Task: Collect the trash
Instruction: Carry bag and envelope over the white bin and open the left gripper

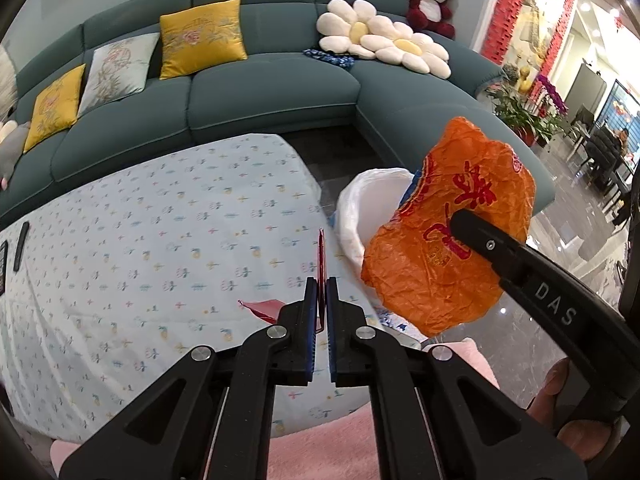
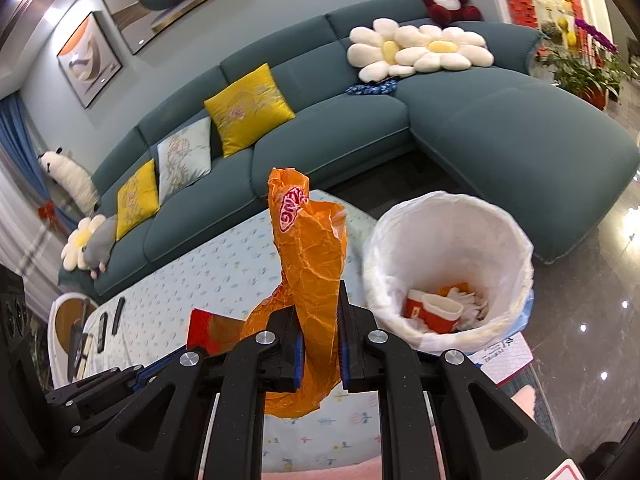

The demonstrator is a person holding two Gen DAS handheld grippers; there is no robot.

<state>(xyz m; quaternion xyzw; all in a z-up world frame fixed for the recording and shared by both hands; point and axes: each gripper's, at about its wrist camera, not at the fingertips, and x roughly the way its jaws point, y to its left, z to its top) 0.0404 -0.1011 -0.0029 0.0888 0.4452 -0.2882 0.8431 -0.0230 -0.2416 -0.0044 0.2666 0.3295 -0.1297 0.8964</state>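
Orange and crinkled, a wrapper (image 1: pixel 448 232) hung in the right gripper (image 1: pixel 456 216) beside the white-lined bin (image 1: pixel 352 208), as the left wrist camera saw it. Nearer, the left gripper (image 1: pixel 322 284) was pinched tight on a thin red card (image 1: pixel 321 256) above the patterned tablecloth (image 1: pixel 140 240).

From the right wrist, the right gripper (image 2: pixel 320 304) clamped the orange wrapper (image 2: pixel 312 248) upright between its pads, with the bin (image 2: pixel 516 240) just to its right, red cups (image 2: pixel 436 312) inside. The red card (image 2: pixel 208 328) showed lower left.

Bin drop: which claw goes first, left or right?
Right, probably. The right claw, shut on the orange wrapper, sits beside the white-lined bin; the left claw, with the red packet, is over the table.
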